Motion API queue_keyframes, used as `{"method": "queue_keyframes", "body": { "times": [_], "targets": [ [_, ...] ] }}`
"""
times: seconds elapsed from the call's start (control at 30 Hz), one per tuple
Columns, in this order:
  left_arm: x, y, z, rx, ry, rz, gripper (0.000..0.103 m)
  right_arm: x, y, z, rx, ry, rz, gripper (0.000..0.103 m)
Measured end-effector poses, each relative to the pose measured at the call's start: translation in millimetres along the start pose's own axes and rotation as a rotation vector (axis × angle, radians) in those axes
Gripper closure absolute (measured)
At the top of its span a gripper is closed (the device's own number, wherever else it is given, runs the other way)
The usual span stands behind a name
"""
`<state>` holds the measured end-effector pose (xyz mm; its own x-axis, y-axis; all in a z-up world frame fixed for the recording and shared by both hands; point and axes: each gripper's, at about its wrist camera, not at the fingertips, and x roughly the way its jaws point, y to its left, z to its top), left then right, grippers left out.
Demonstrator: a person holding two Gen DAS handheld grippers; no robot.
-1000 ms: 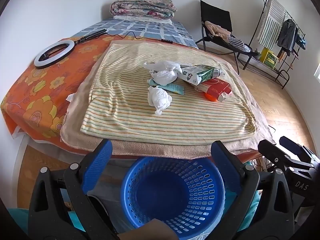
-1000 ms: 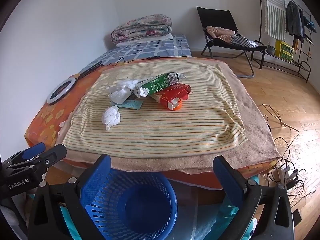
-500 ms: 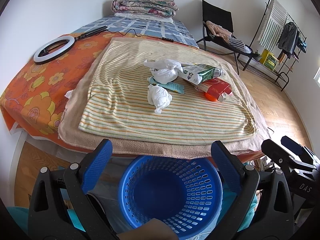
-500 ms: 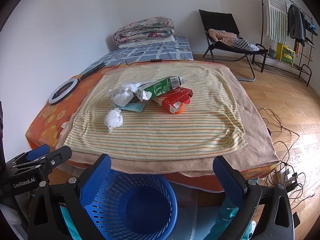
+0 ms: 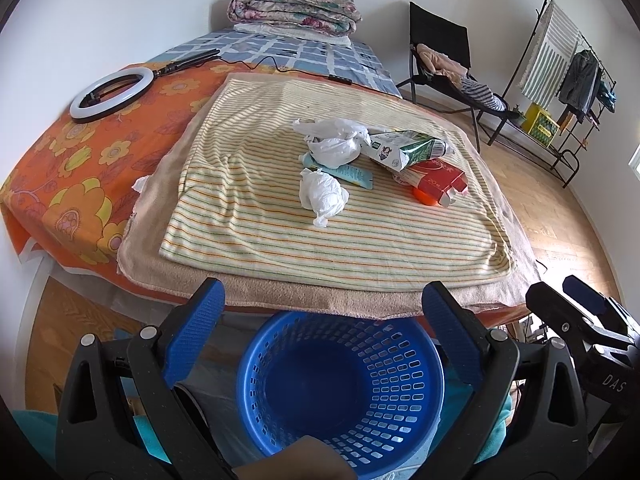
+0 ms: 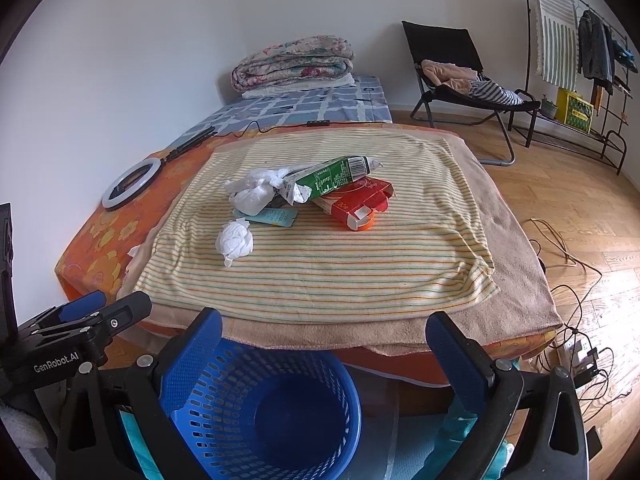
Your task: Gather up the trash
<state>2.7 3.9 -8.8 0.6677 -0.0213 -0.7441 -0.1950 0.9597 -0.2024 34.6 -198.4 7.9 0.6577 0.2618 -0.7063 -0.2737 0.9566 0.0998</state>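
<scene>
Raised and tipped slightly forward since a second ago, both views now taking in more of the bed and of the floor beyond. Left gripper (image 5: 322,314) spread wide with nothing between its blue pads, poised above a blue basket (image 5: 340,392) standing on the floor at the foot of the bed; right gripper (image 6: 320,344) equally wide and empty, just beside it to the right. Ahead, a yellow striped towel (image 6: 340,256) spread over a tan blanket (image 6: 516,264), both lying on an orange flowered sheet (image 5: 76,168). Near the middle of the towel, a cluster of trash: a small crumpled white wad (image 5: 323,197) nearest and slightly apart; behind it a knotted white plastic bag (image 5: 332,142) resting over a teal packet (image 5: 354,174); to the right a green and white carton (image 5: 404,148) leaning on a red box (image 5: 438,182). Further back on the bed, a white ring light (image 5: 112,94) at the left, a blue checked sheet (image 5: 288,50), and a folded floral quilt (image 5: 294,10) against the white wall. To the right, wooden flooring (image 6: 560,196), a black folding chair (image 6: 452,76) heaped with clothes, a metal rack (image 6: 576,80) hung with garments, and cables (image 6: 576,280) trailing to a power strip beside the bed.
</scene>
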Motion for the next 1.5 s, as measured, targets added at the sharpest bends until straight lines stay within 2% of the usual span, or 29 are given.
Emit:
{"method": "queue_keyframes", "body": {
  "times": [1.2,1.5],
  "targets": [
    [1,4,2,-0.004,0.005,-0.002,0.002,0,-1,-3,0.009,0.006,0.010,0.000],
    [4,18,-2,-0.001,0.008,0.003,0.002,4,-5,-3,0.008,0.002,0.010,0.000]
  ]
}}
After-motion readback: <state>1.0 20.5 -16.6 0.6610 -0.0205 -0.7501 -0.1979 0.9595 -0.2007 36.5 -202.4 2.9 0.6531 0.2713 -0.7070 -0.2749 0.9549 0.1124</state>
